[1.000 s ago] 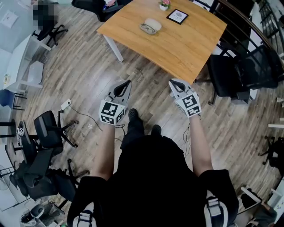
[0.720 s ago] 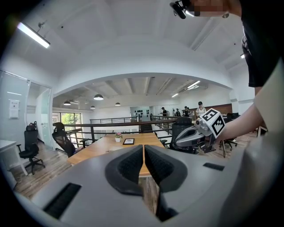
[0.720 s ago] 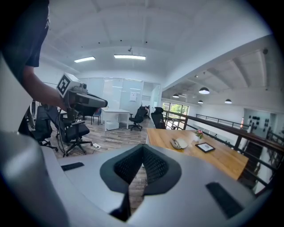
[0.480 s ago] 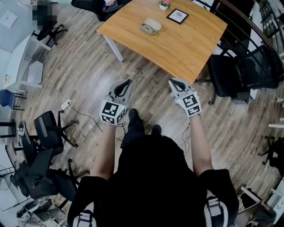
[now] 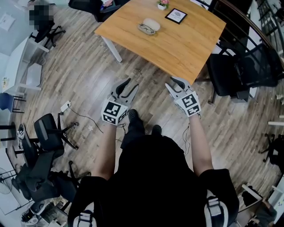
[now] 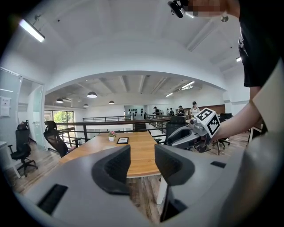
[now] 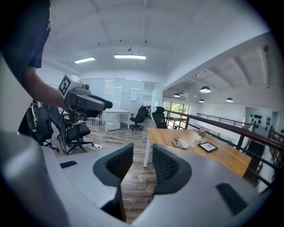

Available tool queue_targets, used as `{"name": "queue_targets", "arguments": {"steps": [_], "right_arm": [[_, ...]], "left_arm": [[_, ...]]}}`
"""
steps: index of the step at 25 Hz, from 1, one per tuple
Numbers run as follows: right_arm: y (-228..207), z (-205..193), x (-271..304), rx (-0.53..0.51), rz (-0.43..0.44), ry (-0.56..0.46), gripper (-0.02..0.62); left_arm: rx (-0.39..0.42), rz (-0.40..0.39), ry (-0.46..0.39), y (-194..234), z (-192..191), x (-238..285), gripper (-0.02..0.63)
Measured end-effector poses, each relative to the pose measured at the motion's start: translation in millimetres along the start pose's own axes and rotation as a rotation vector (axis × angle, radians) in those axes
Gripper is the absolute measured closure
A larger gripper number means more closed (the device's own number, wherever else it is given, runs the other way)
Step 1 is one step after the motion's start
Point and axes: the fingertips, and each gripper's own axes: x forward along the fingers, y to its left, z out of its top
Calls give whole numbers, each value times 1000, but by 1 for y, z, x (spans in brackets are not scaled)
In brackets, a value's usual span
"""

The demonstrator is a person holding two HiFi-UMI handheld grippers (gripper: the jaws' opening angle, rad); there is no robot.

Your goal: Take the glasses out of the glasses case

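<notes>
A pale oval glasses case [image 5: 153,24] lies on the far part of the wooden table [image 5: 186,48], with dark-framed glasses [image 5: 146,29] at its near-left side; whether they rest in it or beside it I cannot tell. The case [image 7: 183,142] shows small in the right gripper view. Both grippers hang over the floor, well short of the table. My left gripper [image 5: 130,84] [image 6: 142,159] and my right gripper [image 5: 174,83] [image 7: 143,164] have their jaws opening, and nothing is between them. They point toward the table.
A small flower pot [image 5: 163,4] and a black picture frame [image 5: 176,16] stand on the table beyond the case. Black office chairs sit at the right [image 5: 239,71] and lower left [image 5: 49,133]. A power strip [image 5: 65,105] with a cable lies on the floor.
Both grippers' jaws were shut in the earlier frames and now stand apart. The hands have hardly moved.
</notes>
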Motion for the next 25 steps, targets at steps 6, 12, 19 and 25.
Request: {"name": "queue_targets", "arguments": {"steps": [6, 12, 19, 25], "right_arm": [[-4, -3, 6, 16, -4, 14, 408], [-10, 1, 26, 38, -25, 20, 408], [-12, 19, 71, 29, -37, 34, 410], [-19, 32, 110, 46, -66, 56, 416]], "left_arm": [[-18, -18, -11, 8, 1, 5, 397], [-31, -25, -9, 35, 0, 6, 397], [-43, -56, -5, 83, -5, 13, 397], [-47, -102, -8, 127, -3, 28, 397]]}}
